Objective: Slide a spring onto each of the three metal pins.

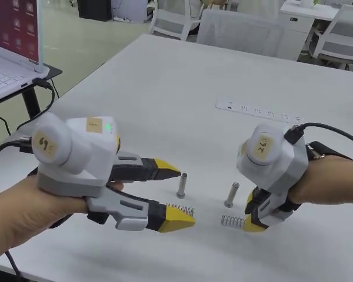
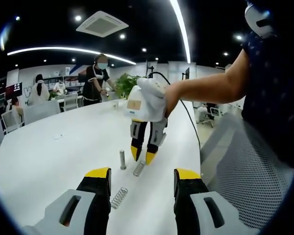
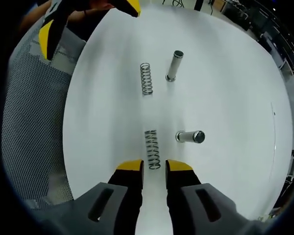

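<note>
Your left gripper (image 1: 175, 194) hangs low over the desk (image 1: 165, 76) with its fingers wide, aimed at one upright pin (image 1: 181, 185). A spring (image 1: 179, 208) lies flat at that pin's six o'clock, just beside the lower finger, probably so that you can pinch it next. Your right gripper (image 3: 148, 165) tips downward, fingers narrow but not clamped, with the near end of the second spring (image 3: 152, 147) between their tips. The second pin (image 3: 190, 136) stands at that spring's three o'clock. Neither spring is on a pin yet. The desk is smooth, plain white, with a power strip (image 1: 256, 110) at twelve o'clock, a laptop (image 1: 9, 47) at ten and office chairs (image 1: 235, 29) beyond.
</note>
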The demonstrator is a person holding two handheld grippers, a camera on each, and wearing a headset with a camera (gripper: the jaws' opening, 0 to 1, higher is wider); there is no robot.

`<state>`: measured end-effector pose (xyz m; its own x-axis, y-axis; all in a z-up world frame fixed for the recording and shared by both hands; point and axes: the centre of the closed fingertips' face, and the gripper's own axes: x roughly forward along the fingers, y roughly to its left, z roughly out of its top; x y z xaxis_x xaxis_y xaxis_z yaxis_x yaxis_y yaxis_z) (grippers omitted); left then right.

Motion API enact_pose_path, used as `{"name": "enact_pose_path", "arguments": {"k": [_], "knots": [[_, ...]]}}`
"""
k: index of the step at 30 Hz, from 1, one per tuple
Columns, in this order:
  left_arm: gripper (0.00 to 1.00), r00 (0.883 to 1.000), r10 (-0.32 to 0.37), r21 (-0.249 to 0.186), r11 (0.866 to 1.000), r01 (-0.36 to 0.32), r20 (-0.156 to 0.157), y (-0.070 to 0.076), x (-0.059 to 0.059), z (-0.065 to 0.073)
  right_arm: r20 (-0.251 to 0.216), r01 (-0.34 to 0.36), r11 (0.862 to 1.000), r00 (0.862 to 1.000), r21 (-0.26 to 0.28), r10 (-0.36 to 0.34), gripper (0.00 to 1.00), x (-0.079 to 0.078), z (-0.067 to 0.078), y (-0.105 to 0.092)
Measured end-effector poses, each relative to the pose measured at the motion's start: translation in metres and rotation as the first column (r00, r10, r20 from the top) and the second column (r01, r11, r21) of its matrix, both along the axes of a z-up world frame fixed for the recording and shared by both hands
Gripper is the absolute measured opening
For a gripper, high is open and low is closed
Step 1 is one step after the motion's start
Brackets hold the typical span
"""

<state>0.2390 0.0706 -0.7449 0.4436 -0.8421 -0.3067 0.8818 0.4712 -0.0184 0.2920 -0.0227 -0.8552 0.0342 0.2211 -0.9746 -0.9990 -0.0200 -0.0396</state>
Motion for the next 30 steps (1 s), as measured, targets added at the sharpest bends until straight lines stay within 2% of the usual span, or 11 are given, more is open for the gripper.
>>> {"name": "enact_pose_path", "arguments": {"k": [10,21,30], "knots": [[0.45,1.000,-0.009,0.005,1.000,0.009,-0.005,-0.002,-0.001,-0.002,0.004,-0.012,1.000,1.000,-0.013,0.012,0.12,0.000,-0.007,-0.001],[0.45,1.000,-0.026,0.015,1.000,0.026,-0.011,-0.006,-0.004,-0.005,-0.010,0.003,1.000,1.000,-0.010,-0.003,0.08,-0.002,-0.007,-0.001],[0.44,0.999,-0.047,0.027,0.999,0.048,-0.012,-0.010,-0.006,-0.006,0.010,0.005,1.000,1.000,0.023,-0.006,0.08,-0.005,0.014,0.005]]}}
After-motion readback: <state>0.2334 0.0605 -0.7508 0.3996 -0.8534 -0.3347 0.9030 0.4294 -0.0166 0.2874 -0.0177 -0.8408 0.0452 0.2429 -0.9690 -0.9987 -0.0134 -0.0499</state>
